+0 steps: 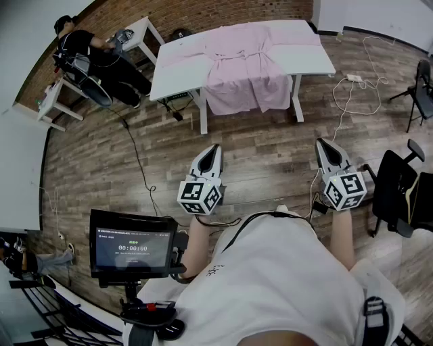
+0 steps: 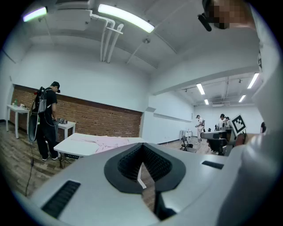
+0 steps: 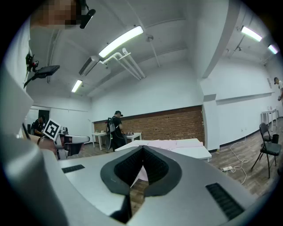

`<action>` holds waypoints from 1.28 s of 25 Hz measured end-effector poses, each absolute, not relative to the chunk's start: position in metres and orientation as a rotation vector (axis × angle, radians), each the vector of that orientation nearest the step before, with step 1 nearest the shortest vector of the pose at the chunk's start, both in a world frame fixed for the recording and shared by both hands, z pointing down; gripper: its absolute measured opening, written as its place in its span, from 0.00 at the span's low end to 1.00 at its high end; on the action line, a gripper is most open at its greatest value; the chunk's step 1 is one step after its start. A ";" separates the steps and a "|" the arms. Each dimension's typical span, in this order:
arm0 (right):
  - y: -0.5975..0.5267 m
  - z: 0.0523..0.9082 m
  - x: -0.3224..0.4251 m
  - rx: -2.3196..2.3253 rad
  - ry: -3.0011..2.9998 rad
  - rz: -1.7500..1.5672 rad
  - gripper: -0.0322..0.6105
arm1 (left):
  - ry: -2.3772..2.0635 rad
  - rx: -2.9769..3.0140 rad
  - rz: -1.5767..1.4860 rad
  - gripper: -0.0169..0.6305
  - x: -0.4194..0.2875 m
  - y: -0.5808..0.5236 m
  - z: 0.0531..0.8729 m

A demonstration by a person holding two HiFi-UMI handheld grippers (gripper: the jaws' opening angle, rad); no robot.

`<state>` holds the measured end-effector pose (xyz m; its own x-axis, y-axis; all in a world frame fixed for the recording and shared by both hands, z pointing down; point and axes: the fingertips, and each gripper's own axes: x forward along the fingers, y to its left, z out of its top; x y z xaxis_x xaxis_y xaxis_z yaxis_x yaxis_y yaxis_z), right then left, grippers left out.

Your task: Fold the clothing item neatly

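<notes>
The pink garment [image 1: 240, 67] lies spread across the white desk [image 1: 311, 61], well ahead of both tongs and touched by neither. Its sleeves stretch out along the desktop, and its lower part hangs over the desk edge nearest the tongs. In the head view it sits ahead of the gap between the two tongs, somewhat nearer the left one's line.

The left tongs [image 1: 214, 151] are pressed together with nothing between them, held over the wooden floor [image 1: 270, 152] and pointing toward the desk. The left gripper view shows the ridged pads meeting just above the garment [image 2: 110, 140] in the distance. The right tongs [image 1: 325, 146] are likewise pressed together and empty, level with the left ones and well apart from them. In the right gripper view the garment [image 3: 172, 142] shows just past the closed tips.

A marker cube [image 1: 200, 196] sits behind the left tongs, and another [image 1: 345, 190] behind the right.

A power strip [image 1: 355, 78] with a white cable lies on the floor ahead of the right tongs. A black chair [image 1: 399, 186] stands just to their right. Behind and left of the left tongs a screen [image 1: 132, 246] sits on a stand. Far ahead on the left, a person in black [image 1: 95, 57] stands at a small white table [image 1: 145, 30] by the brick wall [image 1: 203, 13].
</notes>
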<state>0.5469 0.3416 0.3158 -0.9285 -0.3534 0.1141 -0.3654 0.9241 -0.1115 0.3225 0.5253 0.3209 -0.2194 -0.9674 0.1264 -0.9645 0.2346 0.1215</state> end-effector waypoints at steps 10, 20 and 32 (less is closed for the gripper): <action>0.342 0.317 0.544 0.547 -2.992 0.187 0.05 | -2.328 1.842 -0.030 0.03 0.321 0.525 0.321; 0.343 0.320 0.545 0.534 -2.985 0.183 0.05 | -2.323 1.828 -0.026 0.03 0.323 0.529 0.326; 0.338 0.311 0.534 0.532 -3.013 0.260 0.05 | -2.287 1.844 -0.008 0.03 0.314 0.523 0.325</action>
<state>0.5337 0.3376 0.3110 -0.9375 -0.3337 0.0989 -0.3457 0.9257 -0.1535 0.3137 0.5230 0.3252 -0.1995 -0.9678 0.1536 -0.9666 0.2201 0.1311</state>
